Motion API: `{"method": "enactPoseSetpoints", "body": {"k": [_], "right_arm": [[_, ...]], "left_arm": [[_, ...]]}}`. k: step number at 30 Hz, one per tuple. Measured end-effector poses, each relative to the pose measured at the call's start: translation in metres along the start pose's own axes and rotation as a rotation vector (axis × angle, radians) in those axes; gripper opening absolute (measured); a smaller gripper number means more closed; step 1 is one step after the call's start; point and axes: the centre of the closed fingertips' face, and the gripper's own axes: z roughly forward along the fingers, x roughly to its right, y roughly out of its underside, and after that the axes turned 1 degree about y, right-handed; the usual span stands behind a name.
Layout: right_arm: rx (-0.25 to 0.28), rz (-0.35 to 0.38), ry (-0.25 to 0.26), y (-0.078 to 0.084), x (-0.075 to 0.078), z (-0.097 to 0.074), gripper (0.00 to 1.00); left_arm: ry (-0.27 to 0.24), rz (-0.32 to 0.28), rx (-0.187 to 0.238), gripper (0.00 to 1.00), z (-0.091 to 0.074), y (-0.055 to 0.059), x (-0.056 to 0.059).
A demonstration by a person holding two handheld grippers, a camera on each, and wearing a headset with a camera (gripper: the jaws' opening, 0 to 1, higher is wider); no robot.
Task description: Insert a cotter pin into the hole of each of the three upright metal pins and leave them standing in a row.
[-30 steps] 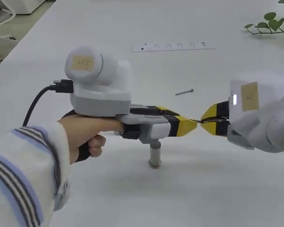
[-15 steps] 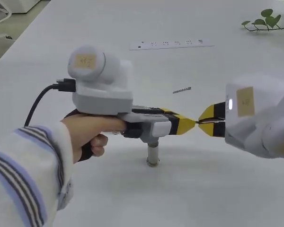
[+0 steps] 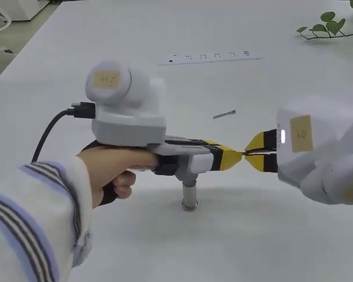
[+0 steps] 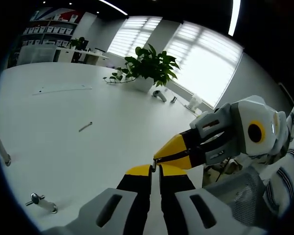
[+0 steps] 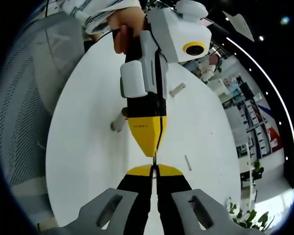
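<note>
My left gripper (image 3: 237, 157) and right gripper (image 3: 250, 156) meet tip to tip above the white table. A thin cotter pin (image 3: 245, 154) bridges the two tips, and both pairs of jaws are shut on it. In the left gripper view my own tips (image 4: 156, 169) touch the right gripper's yellow tips (image 4: 172, 148). In the right gripper view my tips (image 5: 155, 169) face the left gripper (image 5: 149, 132). One upright metal pin (image 3: 190, 194) stands under the left gripper. Two more metal pins (image 4: 2, 153) (image 4: 43, 202) stand further off.
A second cotter pin (image 3: 224, 114) lies loose on the table beyond the grippers. A flat white strip (image 3: 209, 57) lies at the far side, with a plant (image 3: 329, 23) at the far right. A black cable (image 3: 50, 132) trails from the left gripper.
The grippers stay tip to tip on the cotter pin. The head camera has shifted a little; nothing on the table has moved.
</note>
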Motion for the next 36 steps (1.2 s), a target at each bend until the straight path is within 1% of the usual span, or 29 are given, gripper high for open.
{"method": "enactPoseSetpoints", "body": {"k": [5, 7, 11, 13, 14, 19, 24, 25, 27, 32, 34, 36], "right_arm": [[0.001, -0.001, 0.003, 0.0003, 0.0002, -0.0008, 0.03], [-0.001, -0.003, 0.008, 0.0005, 0.0009, -0.0011, 0.03], [0.001, 0.0, 0.013, 0.0004, 0.0021, -0.0017, 0.03], [0.003, 0.003, 0.018, 0.0, 0.0037, -0.0026, 0.03], [0.004, 0.007, 0.019, 0.0, 0.0043, -0.0029, 0.03], [0.013, 0.027, 0.021, -0.0004, 0.0058, -0.0035, 0.03], [0.011, 0.015, 0.021, -0.0015, 0.005, -0.0029, 0.03], [0.011, 0.013, 0.021, -0.0016, 0.0045, -0.0026, 0.03], [0.013, 0.009, 0.022, -0.0022, 0.004, -0.0025, 0.03], [0.024, -0.014, 0.029, -0.0031, 0.0047, -0.0022, 0.03], [0.035, -0.059, 0.042, -0.0038, 0.0064, -0.0029, 0.03], [0.036, -0.049, 0.033, -0.0038, 0.0054, -0.0029, 0.04]], "left_arm": [[-0.002, -0.002, -0.002, 0.02, 0.0002, -0.0003, 0.0], [-0.002, -0.014, 0.005, 0.02, 0.0007, -0.0016, 0.0001], [0.001, -0.013, 0.007, 0.02, 0.0014, -0.0031, 0.0004], [0.007, -0.032, 0.017, 0.02, 0.0015, -0.0055, 0.0006], [0.011, -0.054, 0.019, 0.02, 0.0014, -0.0063, 0.0003], [0.013, -0.041, 0.017, 0.01, 0.0012, -0.0074, 0.001], [0.006, -0.04, 0.004, 0.01, 0.0004, -0.0065, 0.0005], [0.002, -0.053, -0.002, 0.01, 0.0001, -0.0057, 0.0004], [-0.001, -0.058, -0.004, 0.01, -0.0005, -0.0052, 0.0003], [-0.017, -0.063, -0.005, 0.0, -0.0021, -0.0054, -0.0005], [-0.018, -0.069, 0.003, 0.0, -0.003, -0.0075, -0.001], [-0.017, -0.07, 0.001, 0.0, -0.0033, -0.0074, -0.0009]]}}
